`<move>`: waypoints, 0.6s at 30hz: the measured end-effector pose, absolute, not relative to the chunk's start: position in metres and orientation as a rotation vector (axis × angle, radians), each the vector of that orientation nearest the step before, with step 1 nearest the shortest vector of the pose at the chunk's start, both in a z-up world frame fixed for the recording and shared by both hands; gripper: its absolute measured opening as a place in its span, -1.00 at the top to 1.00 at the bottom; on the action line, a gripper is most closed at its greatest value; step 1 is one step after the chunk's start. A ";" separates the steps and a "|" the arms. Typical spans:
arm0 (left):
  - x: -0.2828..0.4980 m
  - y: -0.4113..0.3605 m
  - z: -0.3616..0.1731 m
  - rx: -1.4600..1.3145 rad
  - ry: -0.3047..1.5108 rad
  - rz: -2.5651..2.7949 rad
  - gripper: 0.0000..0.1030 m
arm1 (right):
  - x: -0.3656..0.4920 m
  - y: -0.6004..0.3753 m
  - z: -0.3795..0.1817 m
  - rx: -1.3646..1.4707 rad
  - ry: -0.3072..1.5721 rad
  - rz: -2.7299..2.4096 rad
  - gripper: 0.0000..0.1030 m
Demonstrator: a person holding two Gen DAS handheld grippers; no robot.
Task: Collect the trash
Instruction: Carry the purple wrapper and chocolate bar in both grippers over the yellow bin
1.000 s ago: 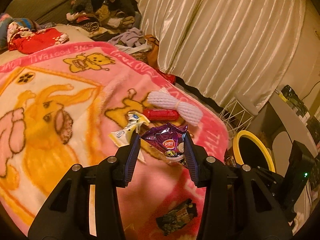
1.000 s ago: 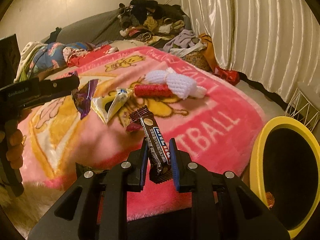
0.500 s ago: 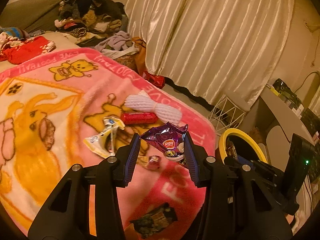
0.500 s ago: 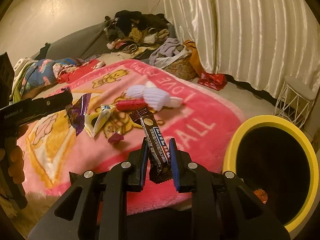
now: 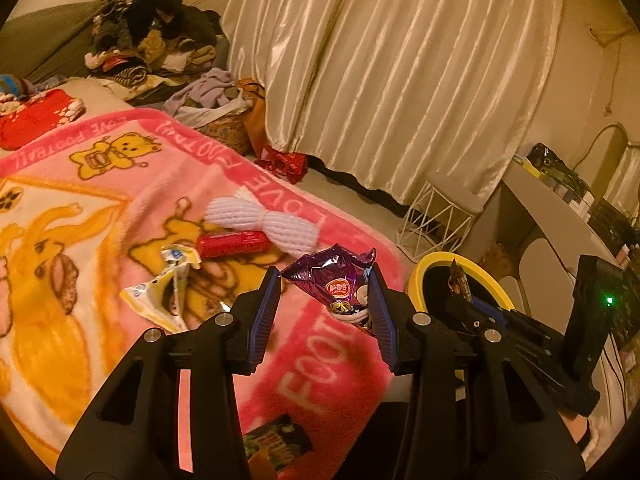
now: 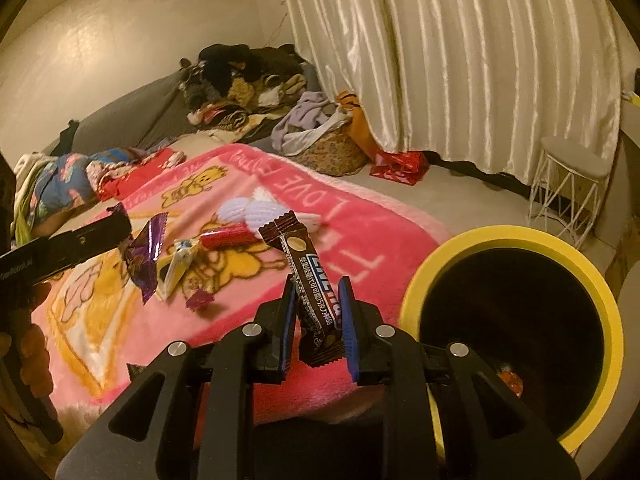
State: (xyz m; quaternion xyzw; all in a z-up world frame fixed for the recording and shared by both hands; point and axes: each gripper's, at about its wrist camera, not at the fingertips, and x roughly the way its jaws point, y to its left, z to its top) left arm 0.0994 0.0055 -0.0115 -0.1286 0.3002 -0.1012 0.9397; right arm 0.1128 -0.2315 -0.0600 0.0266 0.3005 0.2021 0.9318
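Right wrist view: right hand-held gripper [image 6: 318,312] grasping chocolate bar [image 6: 310,288]; left hand-held gripper [image 5: 324,304] grasping purple snack bag [image 5: 334,280]; blanket [image 6: 360,248] reads "LOVE".

Purple packet [image 5: 334,280], yellow-rimmed bin [image 6: 516,236]

A pink blanket [image 5: 332,364] with yellow bears covers the bed. On it lie a white net bundle [image 5: 262,220], touching a red tube [image 5: 232,243], a yellow-white wrapper [image 5: 168,292] nearby, and a dark wrapper [image 5: 276,442] at the near edge.
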 end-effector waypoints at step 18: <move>0.110 -0.042 -0.008 -0.208 0.614 -0.278 0.30 | 0.118 -0.285 -0.060 0.181 0.600 0.294 0.61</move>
